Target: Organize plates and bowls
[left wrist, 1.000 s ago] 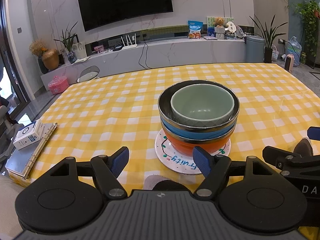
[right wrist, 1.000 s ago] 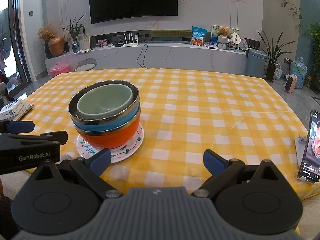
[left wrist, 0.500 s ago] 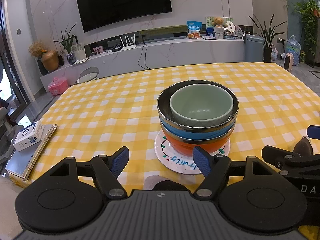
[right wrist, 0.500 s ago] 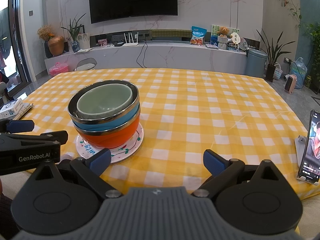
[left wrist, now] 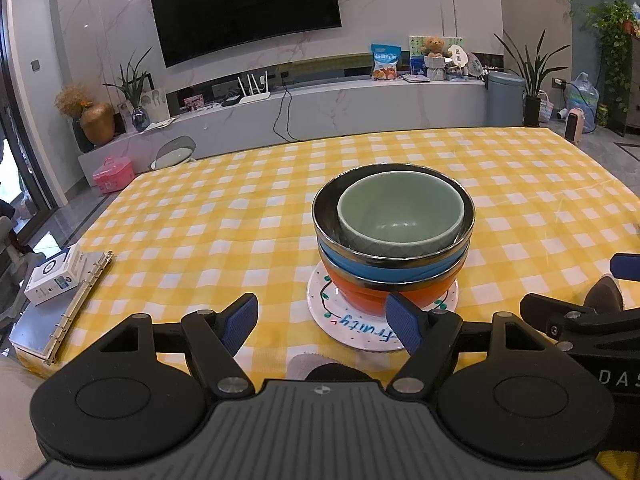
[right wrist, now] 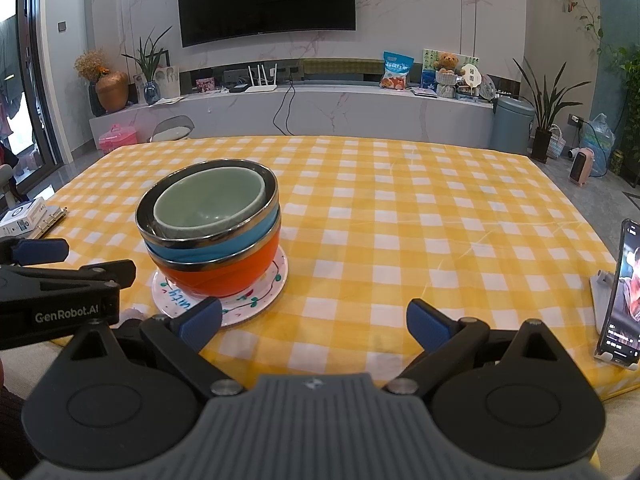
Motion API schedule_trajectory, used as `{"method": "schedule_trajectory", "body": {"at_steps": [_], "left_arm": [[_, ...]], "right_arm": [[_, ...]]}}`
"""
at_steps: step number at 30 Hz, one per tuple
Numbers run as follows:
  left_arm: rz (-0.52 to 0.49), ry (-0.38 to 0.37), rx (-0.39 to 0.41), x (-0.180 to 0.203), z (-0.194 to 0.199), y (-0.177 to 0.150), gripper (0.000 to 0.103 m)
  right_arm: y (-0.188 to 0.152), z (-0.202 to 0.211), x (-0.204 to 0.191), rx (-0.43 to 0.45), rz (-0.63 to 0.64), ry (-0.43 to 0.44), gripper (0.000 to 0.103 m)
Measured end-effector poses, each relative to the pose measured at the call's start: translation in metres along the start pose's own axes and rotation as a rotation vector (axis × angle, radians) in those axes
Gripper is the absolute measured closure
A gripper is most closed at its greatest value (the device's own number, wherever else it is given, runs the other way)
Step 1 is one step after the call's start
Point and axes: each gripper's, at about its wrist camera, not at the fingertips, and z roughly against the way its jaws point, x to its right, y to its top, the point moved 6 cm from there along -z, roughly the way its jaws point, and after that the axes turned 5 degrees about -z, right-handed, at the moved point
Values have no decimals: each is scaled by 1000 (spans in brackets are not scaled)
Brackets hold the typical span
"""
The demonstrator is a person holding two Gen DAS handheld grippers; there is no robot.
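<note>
A stack stands on the yellow checked table: a white painted plate (left wrist: 352,326) (right wrist: 260,300) at the bottom, then an orange bowl (left wrist: 404,294) (right wrist: 228,276), a blue bowl (left wrist: 384,270) (right wrist: 224,250) and a pale green bowl (left wrist: 400,216) (right wrist: 208,210) nested on top. My left gripper (left wrist: 322,322) is open near the table's front edge, just short of the plate, holding nothing. My right gripper (right wrist: 314,322) is open too, to the right of the stack, with bare cloth between its fingers.
A ring binder (left wrist: 60,320) with a small white box (left wrist: 56,274) lies at the table's left front corner. A phone on a stand (right wrist: 620,296) sits at the right front edge. A TV wall and low shelf lie beyond the table.
</note>
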Motion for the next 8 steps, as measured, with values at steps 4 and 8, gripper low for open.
{"method": "schedule_trajectory", "body": {"at_steps": [4, 8], "left_arm": [[5, -3, 1, -2, -1, 0, 17], [6, -9, 5, -2, -1, 1, 17]], "right_arm": [[0, 0, 0, -1, 1, 1, 6], [-1, 0, -1, 0, 0, 0, 6]]}}
